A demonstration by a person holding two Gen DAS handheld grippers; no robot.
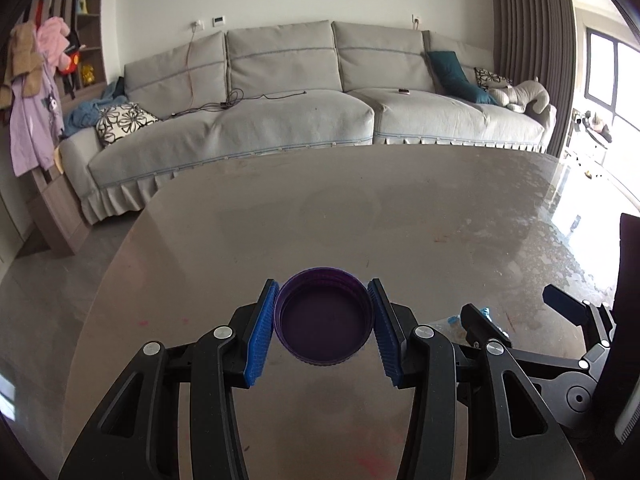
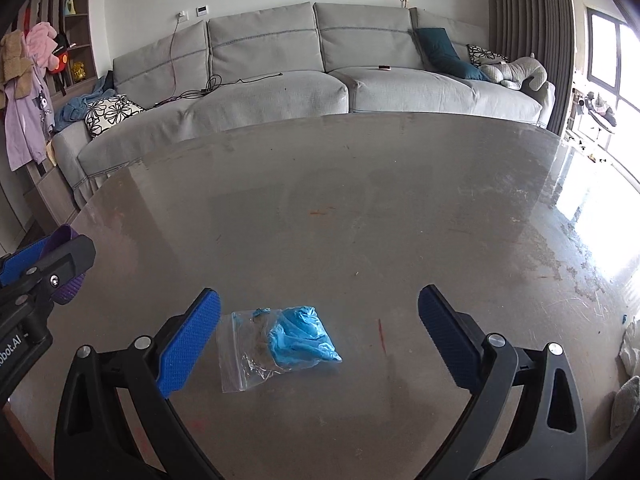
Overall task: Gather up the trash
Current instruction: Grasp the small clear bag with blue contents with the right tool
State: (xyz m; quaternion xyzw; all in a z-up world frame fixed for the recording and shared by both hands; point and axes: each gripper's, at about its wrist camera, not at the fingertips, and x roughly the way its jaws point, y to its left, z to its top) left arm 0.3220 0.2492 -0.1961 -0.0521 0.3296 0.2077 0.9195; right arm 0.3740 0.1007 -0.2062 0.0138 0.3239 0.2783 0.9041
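Note:
A round purple lid (image 1: 324, 316), hollow side toward the camera, is clamped between the blue pads of my left gripper (image 1: 323, 326) above the grey table (image 1: 360, 208). The same lid (image 2: 64, 264) shows at the far left of the right wrist view, held in the left gripper (image 2: 52, 260). My right gripper (image 2: 318, 336) stands wide open over the table. Between its fingers lies a clear zip bag holding crumpled blue material (image 2: 276, 344), flat on the table, touching neither pad. The right gripper (image 1: 516, 316) also shows low right in the left wrist view.
A long grey sofa (image 1: 300, 112) with cushions, a cable and a soft toy runs behind the table. Clothes hang on a rack (image 1: 32, 96) at left. Crumpled pale scraps (image 2: 628, 376) lie near the table's right edge. A bright window (image 2: 616, 72) is at right.

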